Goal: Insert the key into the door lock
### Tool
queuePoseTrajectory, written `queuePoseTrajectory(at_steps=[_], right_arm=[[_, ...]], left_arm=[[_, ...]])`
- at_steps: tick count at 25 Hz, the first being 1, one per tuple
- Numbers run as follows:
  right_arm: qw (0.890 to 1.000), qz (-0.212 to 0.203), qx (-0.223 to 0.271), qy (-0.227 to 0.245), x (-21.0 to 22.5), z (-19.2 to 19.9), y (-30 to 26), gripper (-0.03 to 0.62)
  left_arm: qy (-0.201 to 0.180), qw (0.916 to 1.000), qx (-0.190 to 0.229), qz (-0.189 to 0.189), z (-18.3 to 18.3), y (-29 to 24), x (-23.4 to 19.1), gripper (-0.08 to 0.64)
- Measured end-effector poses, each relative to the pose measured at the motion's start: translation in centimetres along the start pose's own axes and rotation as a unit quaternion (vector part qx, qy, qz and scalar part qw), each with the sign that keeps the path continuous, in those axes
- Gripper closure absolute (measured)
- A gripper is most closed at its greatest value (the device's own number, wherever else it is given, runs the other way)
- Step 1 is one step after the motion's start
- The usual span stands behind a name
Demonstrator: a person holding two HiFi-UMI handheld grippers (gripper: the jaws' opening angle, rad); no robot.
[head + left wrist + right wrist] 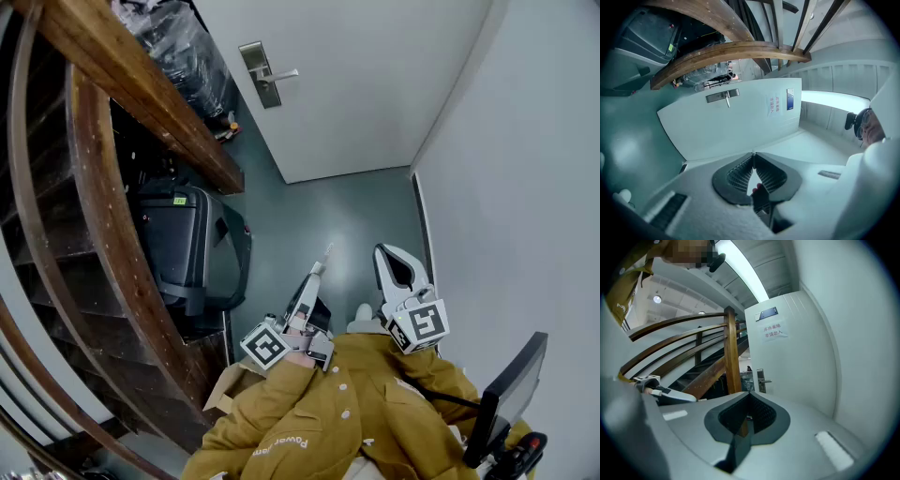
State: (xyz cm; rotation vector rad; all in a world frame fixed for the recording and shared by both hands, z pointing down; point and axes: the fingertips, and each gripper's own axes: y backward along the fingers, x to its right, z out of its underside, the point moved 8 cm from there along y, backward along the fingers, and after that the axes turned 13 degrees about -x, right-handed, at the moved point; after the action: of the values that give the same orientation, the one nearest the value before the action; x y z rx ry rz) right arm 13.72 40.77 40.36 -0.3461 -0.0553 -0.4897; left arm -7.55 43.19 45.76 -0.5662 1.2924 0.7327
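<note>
Two grippers are nearest: the left gripper [317, 270] is clamped on one thin key [325, 253], seen jutting past its tips only in the head view, and the right gripper [392, 261] is closed on nothing. Farther off, well apart from the key, one white door [375, 84] carries one lock plate [258, 73]; only the gripper views show its paper notice [775, 331].

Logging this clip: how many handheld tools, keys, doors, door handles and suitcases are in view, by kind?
tools: 2 (left tool, right tool)
key: 1, in the left tool
door: 1
door handle: 1
suitcase: 1
total: 6
</note>
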Motion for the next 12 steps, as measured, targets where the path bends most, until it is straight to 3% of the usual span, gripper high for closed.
queuePoseTrajectory(at_steps=[12], right_arm=[[1.000,-0.006,0.001,0.005,0.48,0.16,-0.37,0.589]], left_arm=[[-0.016,0.9999,0.006,-0.002,-0.14,-0.16,0.29,0.537]])
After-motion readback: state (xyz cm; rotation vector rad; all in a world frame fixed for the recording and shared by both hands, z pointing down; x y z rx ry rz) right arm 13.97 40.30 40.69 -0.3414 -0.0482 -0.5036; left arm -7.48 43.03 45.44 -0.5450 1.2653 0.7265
